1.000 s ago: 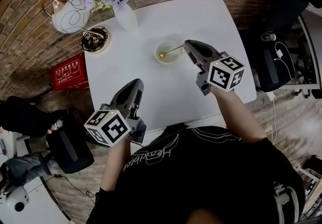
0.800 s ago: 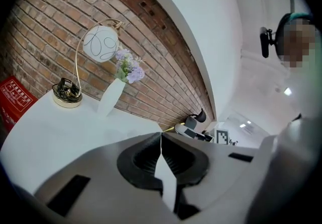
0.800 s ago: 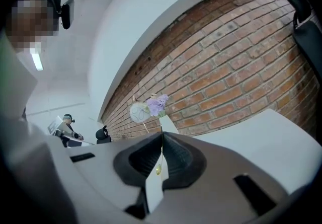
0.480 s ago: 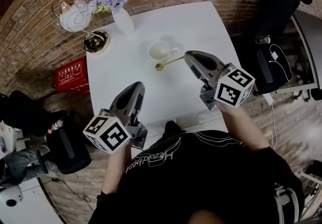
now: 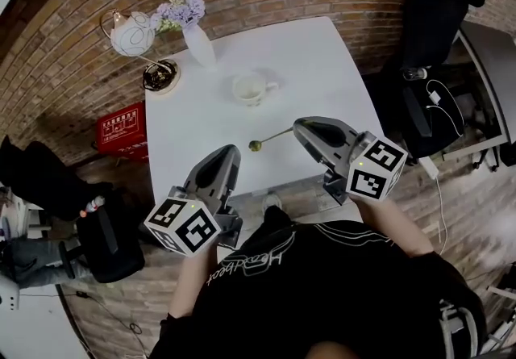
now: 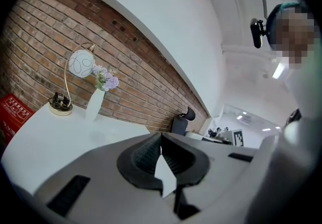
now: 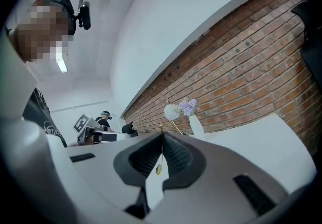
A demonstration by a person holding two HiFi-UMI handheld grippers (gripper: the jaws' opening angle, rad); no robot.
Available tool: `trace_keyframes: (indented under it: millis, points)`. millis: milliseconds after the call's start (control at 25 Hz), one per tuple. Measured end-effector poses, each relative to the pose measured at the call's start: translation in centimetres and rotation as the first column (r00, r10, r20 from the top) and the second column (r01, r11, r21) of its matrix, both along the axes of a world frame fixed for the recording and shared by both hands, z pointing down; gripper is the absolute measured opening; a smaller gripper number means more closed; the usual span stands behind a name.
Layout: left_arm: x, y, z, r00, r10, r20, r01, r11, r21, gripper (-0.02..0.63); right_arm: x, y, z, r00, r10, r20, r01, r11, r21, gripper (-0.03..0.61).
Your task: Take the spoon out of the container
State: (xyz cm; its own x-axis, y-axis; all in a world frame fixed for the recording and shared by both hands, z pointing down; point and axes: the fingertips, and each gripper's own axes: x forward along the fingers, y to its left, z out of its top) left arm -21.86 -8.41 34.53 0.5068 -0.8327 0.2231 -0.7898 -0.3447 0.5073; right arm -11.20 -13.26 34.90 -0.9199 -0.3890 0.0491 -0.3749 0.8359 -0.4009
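A white cup [image 5: 250, 89] stands on the white table [image 5: 322, 59], with nothing showing in it. The gold spoon [image 5: 270, 139] is outside the cup, in front of it over the table's near part. My right gripper [image 5: 297, 128] is shut on the end of its handle, and the spoon's bowl points left. In the right gripper view the spoon [image 7: 158, 169] shows as a thin gold line between the closed pads of that gripper [image 7: 162, 140]. My left gripper [image 5: 231, 153] hovers at the table's near edge, shut and holding nothing; its jaws [image 6: 161, 148] meet at the tip.
At the table's far left stand a white vase with purple flowers [image 5: 197, 41] and a globe lamp [image 5: 133, 33] on a round base [image 5: 163, 75]. A red box [image 5: 121, 130] lies on the floor to the left. A black chair [image 5: 431, 18] is at the right.
My right gripper has drawn the spoon out of the cup and carried it toward me, to the table's near part. The left gripper stayed shut by the near edge.
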Motion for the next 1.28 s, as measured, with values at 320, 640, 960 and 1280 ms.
trace_keyframes:
  millis: [320,640,960,1280]
  points:
    - [1.9,2.4,-0.7,1.0,-0.001,0.014,0.001,1.0,0.021,0.006,2.3,2.5,-1.0,1.0,0.005,0.007,-0.006,0.999,0.031,0.0]
    - [2.8,3.4,-1.2,1.0,0.006,0.011,-0.006,0.999,0.036,0.006,3.0,3.4,-1.5,1.0,0.012,0.013,-0.013,0.999,0.038,0.0]
    - [3.2,3.5,-1.1,1.0,0.011,0.013,-0.012,0.999,0.03,0.006,3.1,3.5,-1.2,1.0,0.011,0.014,-0.011,1.0,0.025,0.0]
    - [3.7,3.6,-0.4,1.0,0.018,0.013,-0.019,1.0,0.019,0.006,3.5,3.5,-0.8,1.0,0.014,0.008,-0.015,1.0,0.023,0.0]
